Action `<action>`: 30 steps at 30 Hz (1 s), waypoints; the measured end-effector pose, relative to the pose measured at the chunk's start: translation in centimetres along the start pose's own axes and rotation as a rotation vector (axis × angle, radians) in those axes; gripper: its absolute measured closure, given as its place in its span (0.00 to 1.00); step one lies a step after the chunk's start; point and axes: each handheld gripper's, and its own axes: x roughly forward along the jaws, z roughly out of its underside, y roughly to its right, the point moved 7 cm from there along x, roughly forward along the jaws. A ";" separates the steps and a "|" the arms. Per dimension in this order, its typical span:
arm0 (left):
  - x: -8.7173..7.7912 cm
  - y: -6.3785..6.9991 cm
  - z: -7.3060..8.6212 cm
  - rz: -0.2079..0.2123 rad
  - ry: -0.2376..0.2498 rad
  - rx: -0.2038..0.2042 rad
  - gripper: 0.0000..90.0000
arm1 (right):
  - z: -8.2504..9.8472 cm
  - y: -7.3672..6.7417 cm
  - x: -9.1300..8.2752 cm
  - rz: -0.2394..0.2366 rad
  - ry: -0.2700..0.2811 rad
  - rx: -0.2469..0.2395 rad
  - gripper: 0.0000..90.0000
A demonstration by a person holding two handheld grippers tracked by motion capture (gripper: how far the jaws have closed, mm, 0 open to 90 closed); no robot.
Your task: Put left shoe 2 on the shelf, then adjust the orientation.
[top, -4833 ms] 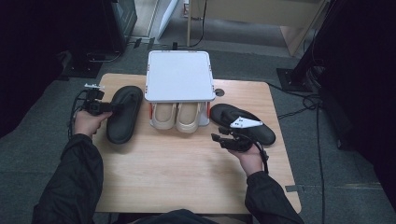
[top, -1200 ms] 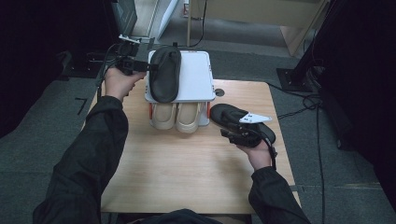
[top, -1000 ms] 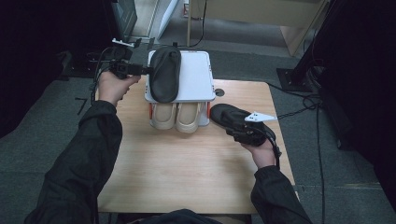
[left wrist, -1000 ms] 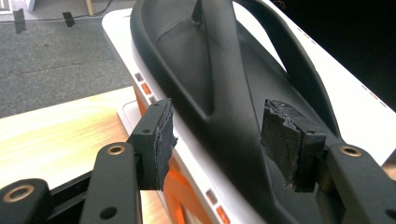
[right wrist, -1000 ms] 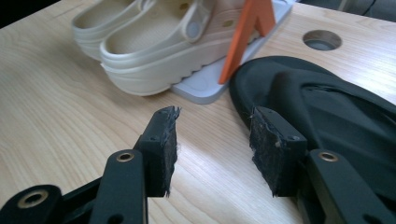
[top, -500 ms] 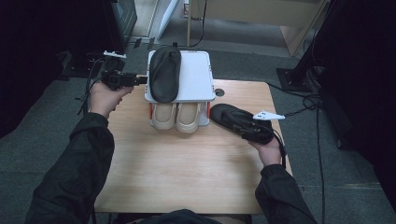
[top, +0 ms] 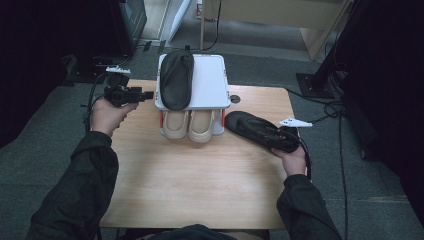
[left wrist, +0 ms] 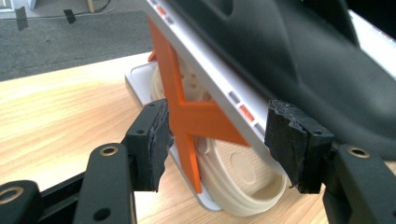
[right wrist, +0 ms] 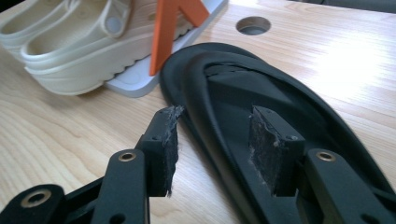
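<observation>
Evidently the left gripper (top: 146, 94), jaws just opened and empty, had left one black slipper (top: 176, 79) atop the white rack (top: 212, 82) at upper centre, while the right gripper (right wrist: 212, 142), jaws astride but not pressing the second slipper's (top: 260, 131) edge at right, needed to close and lift.

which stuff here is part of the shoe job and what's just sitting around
In the job:
- black slipper on the rack top
- black slipper on the table
- white shoe rack
- left gripper, jaws just opened, nothing between them
- right gripper, astride the slipper's rim

Just there:
- beige clogs
- table's cable hole
</observation>
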 end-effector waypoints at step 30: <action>1.8 -0.3 6.9 0.006 0.004 0.006 0.45 | 1.8 3.5 2.2 0.078 -0.087 0.061 0.70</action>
